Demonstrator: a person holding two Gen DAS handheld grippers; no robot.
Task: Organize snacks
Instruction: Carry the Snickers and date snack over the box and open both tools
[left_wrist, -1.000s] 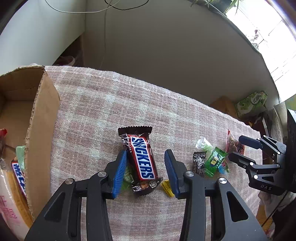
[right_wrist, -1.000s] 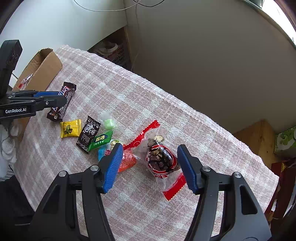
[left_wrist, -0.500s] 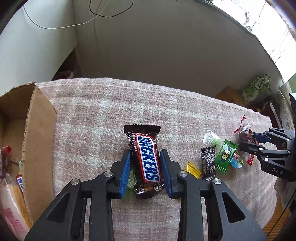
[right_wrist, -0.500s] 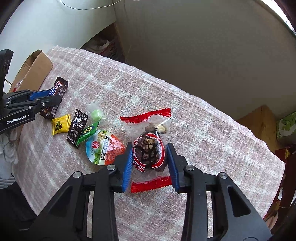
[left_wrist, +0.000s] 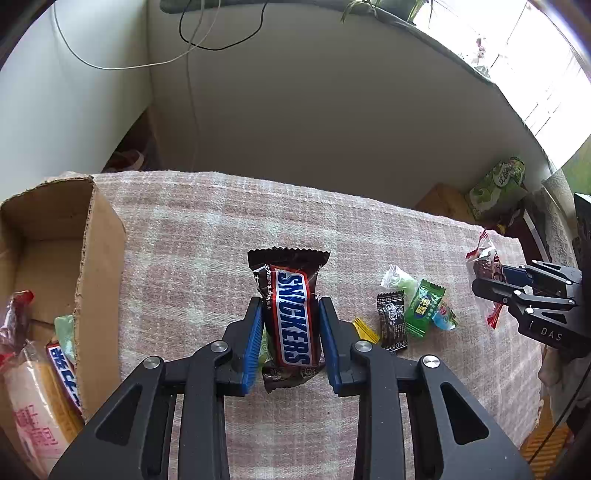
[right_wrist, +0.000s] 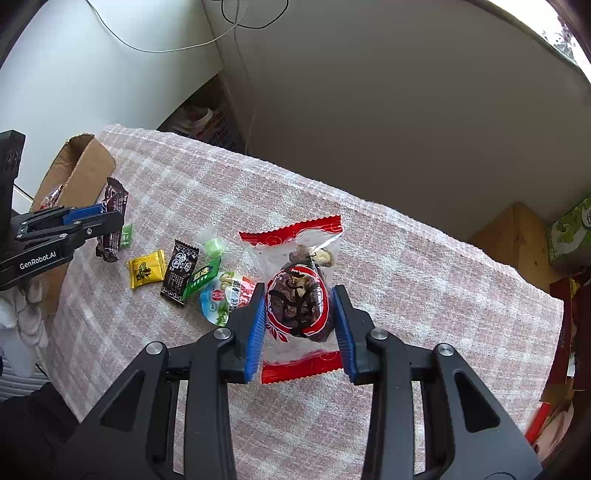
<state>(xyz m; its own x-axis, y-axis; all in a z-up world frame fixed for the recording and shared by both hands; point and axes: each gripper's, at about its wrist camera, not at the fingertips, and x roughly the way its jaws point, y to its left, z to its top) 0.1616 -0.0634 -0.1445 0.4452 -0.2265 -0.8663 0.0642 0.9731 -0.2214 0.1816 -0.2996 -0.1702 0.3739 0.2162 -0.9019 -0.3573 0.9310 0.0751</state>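
My left gripper (left_wrist: 290, 306) is shut on a brown Snickers bar (left_wrist: 288, 269), blue pads pressed against its two long sides. The bar stands just right of an open cardboard box (left_wrist: 99, 236). In the right wrist view, my right gripper (right_wrist: 299, 295) is shut on a clear packet with red ends and dark dried fruit inside (right_wrist: 295, 266), held slightly above the cloth. The left gripper (right_wrist: 107, 218) and its Snickers bar (right_wrist: 114, 199) show at that view's left edge. The right gripper (left_wrist: 484, 280) with its packet (left_wrist: 480, 258) appears far right in the left wrist view.
A pink plaid cloth (left_wrist: 184, 258) covers the table. Between the grippers lie a yellow candy (right_wrist: 146, 267), a black sachet (right_wrist: 180, 271), a green candy (right_wrist: 201, 277), a pale green sweet (right_wrist: 212, 245) and a round jelly cup (right_wrist: 221, 295). The box holds several snacks.
Both grippers went from open to shut, the left on the Snickers bar and the right on the red-ended packet. The packet has come up a little, uncovering the jelly cup.
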